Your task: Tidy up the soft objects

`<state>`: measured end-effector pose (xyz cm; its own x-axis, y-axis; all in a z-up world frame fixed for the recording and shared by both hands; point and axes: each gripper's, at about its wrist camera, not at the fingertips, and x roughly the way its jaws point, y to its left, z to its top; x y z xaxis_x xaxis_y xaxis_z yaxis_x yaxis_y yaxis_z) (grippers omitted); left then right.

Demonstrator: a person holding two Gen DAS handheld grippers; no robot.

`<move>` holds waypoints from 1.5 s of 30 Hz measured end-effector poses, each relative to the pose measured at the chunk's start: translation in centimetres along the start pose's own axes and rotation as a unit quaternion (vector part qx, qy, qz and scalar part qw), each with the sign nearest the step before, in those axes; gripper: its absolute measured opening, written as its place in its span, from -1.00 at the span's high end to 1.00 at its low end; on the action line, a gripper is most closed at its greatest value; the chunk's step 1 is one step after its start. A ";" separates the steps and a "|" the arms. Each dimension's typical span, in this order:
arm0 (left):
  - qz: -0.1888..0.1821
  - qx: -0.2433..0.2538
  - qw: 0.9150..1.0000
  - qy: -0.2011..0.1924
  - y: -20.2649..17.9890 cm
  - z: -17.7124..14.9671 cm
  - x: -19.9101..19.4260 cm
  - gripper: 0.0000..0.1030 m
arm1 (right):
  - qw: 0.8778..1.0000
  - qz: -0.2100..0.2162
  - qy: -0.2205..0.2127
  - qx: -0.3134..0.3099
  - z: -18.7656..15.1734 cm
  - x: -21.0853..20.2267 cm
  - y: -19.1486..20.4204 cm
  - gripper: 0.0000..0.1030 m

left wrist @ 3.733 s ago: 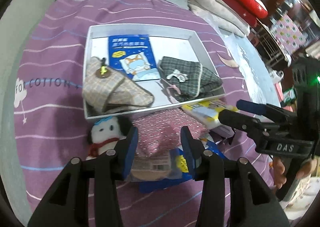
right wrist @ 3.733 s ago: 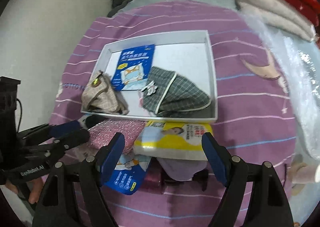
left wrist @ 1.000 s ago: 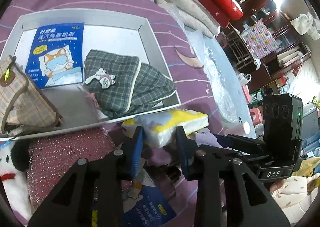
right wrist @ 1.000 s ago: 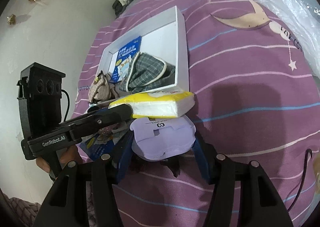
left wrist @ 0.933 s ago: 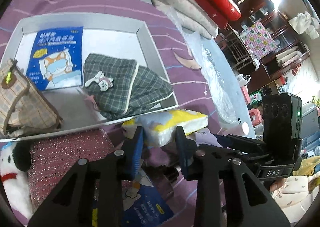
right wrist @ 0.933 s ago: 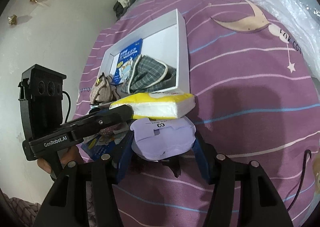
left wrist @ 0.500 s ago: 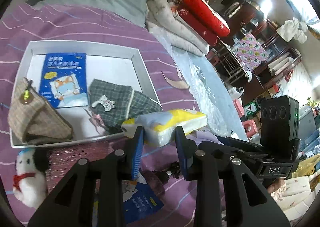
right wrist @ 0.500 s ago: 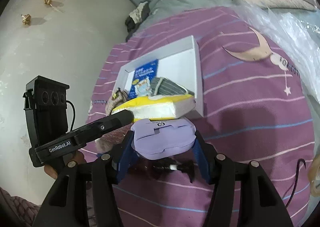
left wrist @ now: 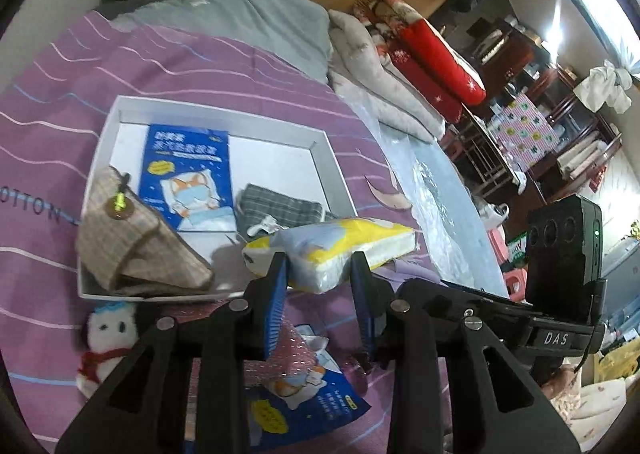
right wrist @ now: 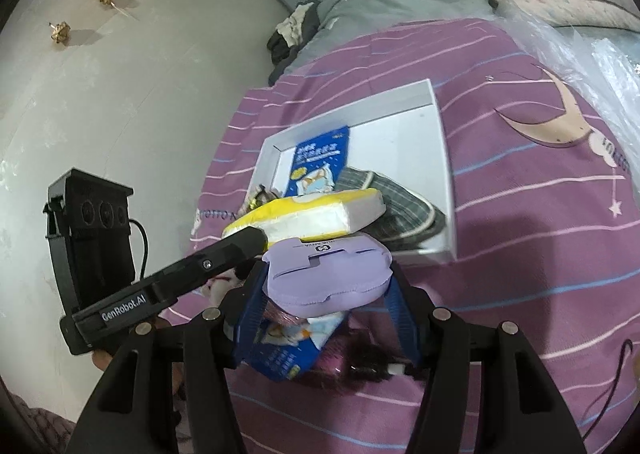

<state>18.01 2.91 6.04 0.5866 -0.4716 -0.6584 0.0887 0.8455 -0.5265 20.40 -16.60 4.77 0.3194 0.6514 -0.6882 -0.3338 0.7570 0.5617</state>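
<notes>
On a purple striped bed (left wrist: 208, 65), two hand-held tools carry soft goods toward a white tray (left wrist: 334, 173) that lies ahead of both, on the far side of the fingers. The left gripper (left wrist: 318, 274) has its blue fingers (left wrist: 276, 294) clamped on one end of a yellow-and-white tissue pack (left wrist: 340, 246); the pack is lifted clear of the bedding, its long axis running left to right across the line of the fingers, its free end reaching to the right over the tray's near right corner. The right gripper (right wrist: 326, 294) has its fingers (right wrist: 402, 306) clamped on a lilac pouch (right wrist: 328, 274), which sits just below and slightly nearer than the tissue pack in that view, also clear of the bed. Inside the tray, a beige checked bag (left wrist: 132, 246) fills the near left corner, a blue eye-mask packet (left wrist: 188, 173) lies flat at the left middle, and a green plaid pouch (left wrist: 280, 209) rests at the near right; the far right corner looks bare, and judged from here it is the likeliest landing spot. The tissue pack appears the closer of the two loads to that space. Left on the bedding by the tray's near edge are a white plush toy (left wrist: 108, 342), a pink sparkly pouch (left wrist: 288, 350) and a second blue packet (left wrist: 296, 410).
</notes>
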 end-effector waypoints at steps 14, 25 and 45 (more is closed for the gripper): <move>0.089 -0.038 0.994 -0.060 2.9 0.7 -1.3 0.35 | 0.997 0.047 -0.022 0.051 2.2 4.3 1.7 -0.11; 0.119 -0.090 0.985 -0.089 5.3 0.8 -0.8 0.35 | 0.996 0.037 -0.050 0.067 3.4 8.3 2.6 -0.11; 0.158 -0.120 0.976 -0.091 5.1 1.7 3.0 0.35 | 0.978 -0.042 -0.159 0.130 4.6 7.5 -1.0 -0.06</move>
<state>21.61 6.20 2.33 0.6897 -0.1250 -0.7132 -0.2991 0.8479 -0.4378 27.22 -12.21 1.15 0.6091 0.5378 -0.5828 -0.0713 0.7691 0.6351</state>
